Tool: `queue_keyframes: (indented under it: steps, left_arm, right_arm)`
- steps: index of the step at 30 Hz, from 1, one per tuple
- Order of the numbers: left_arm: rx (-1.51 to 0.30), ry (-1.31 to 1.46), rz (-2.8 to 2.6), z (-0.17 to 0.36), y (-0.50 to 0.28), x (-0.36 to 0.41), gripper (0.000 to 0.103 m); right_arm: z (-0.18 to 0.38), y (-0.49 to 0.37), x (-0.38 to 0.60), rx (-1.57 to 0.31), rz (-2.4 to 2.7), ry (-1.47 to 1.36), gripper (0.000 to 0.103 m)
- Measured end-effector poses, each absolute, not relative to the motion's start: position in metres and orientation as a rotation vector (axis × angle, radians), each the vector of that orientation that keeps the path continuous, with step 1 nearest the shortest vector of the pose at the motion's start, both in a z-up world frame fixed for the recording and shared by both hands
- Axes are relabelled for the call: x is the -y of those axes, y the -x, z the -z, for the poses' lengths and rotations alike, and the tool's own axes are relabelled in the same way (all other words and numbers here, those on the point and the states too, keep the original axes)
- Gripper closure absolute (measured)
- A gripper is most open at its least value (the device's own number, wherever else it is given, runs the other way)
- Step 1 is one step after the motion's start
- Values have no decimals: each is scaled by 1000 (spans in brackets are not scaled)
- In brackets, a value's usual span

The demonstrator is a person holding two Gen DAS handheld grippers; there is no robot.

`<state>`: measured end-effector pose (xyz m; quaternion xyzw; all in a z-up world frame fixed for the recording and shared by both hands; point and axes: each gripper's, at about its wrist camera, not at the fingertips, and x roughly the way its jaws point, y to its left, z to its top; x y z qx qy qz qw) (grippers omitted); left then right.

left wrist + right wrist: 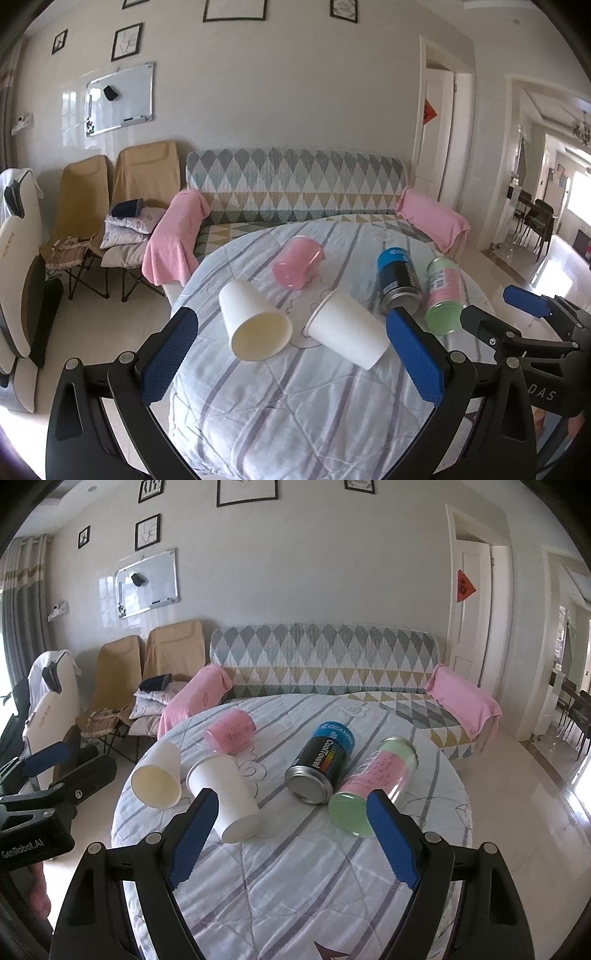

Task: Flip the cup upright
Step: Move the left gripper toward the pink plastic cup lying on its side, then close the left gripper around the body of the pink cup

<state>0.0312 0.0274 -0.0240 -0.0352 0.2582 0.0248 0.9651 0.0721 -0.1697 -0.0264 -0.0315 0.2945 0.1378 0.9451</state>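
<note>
Two white paper cups lie on their sides on the round table [295, 406]. The left cup [255, 321] [157, 779] has its mouth toward me. The right cup [347, 328] [227, 797] has its base toward me. A pink cup [297, 260] [231, 734] lies on its side behind them. My left gripper [291, 350] is open and empty, just in front of the white cups. My right gripper [291, 834] is open and empty, above the table's front; it also shows in the left wrist view [524, 302].
A blue and black can [399, 280] [321, 764] and a green and pink jar [443, 295] [369, 790] lie on their sides to the right. A sofa [295, 184] with pink towels stands behind the table. Folding chairs [110, 206] stand at the left.
</note>
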Motion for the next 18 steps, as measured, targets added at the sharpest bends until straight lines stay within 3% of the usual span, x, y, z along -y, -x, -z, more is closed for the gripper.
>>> queue_keyframes:
  steps: [18]
  left_arm:
    - [-597,47,-15,23,-68,-46,0]
  right_arm:
    - [40,-101,140,-644,-320,109,19]
